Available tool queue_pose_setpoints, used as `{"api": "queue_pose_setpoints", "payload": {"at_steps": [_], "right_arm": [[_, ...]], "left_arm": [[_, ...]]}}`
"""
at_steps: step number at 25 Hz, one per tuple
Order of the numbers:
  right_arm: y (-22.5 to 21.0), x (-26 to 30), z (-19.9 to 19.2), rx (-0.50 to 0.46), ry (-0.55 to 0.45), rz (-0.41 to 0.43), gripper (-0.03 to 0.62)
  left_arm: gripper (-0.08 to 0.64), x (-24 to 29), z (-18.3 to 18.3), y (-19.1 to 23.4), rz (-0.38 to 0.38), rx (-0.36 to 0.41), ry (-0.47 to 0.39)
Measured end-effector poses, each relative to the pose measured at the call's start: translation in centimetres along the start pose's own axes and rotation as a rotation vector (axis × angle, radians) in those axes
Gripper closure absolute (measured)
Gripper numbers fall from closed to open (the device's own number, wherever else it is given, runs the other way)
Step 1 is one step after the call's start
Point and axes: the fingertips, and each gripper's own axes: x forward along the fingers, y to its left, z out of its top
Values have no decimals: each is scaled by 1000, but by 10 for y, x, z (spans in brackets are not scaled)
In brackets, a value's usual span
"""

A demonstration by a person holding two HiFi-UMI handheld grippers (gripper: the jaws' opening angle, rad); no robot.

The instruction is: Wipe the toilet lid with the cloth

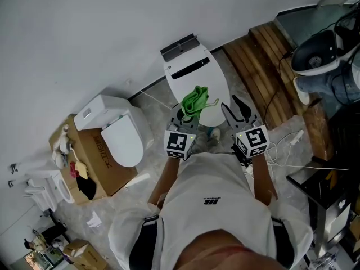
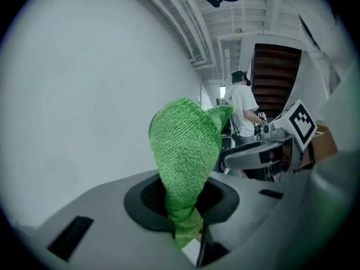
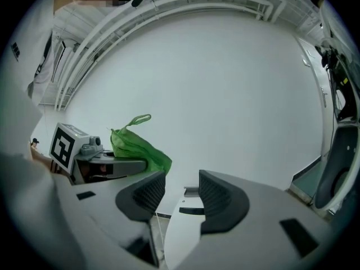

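Nubby green cloth [image 2: 183,145] pinched in left gripper [image 1: 187,117] jaws (right gripper [image 3: 181,193] jaws apart) by glossy toilet lid [image 1: 194,79]

Rough, looped-pile green cloth [image 1: 195,100]; smooth, glossy white toilet lid [image 1: 212,80]; brown slatted wooden decking [image 1: 264,69]; matt cardboard box [image 1: 104,163]; right gripper [image 3: 181,187] in matt grey plastic with ribbed black pads [image 3: 216,196].
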Motion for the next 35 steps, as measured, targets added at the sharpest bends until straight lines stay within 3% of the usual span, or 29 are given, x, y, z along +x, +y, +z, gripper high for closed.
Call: {"api": "queue_pose_setpoints", "payload": {"at_steps": [12, 19, 28, 35], "right_arm": [[-39, 57, 5, -43, 74, -144, 396], [-56, 95, 10, -57, 88, -175, 396], [-114, 149, -2, -81, 130, -90, 396], [-178, 186, -33, -90, 207, 40, 396]], "left_arm": [[473, 69, -6, 57, -116, -33, -49], [474, 97, -22, 92, -123, -57, -36], [474, 155, -47, 101, -65, -107, 6], [474, 224, -82, 101, 62, -164, 72]]}}
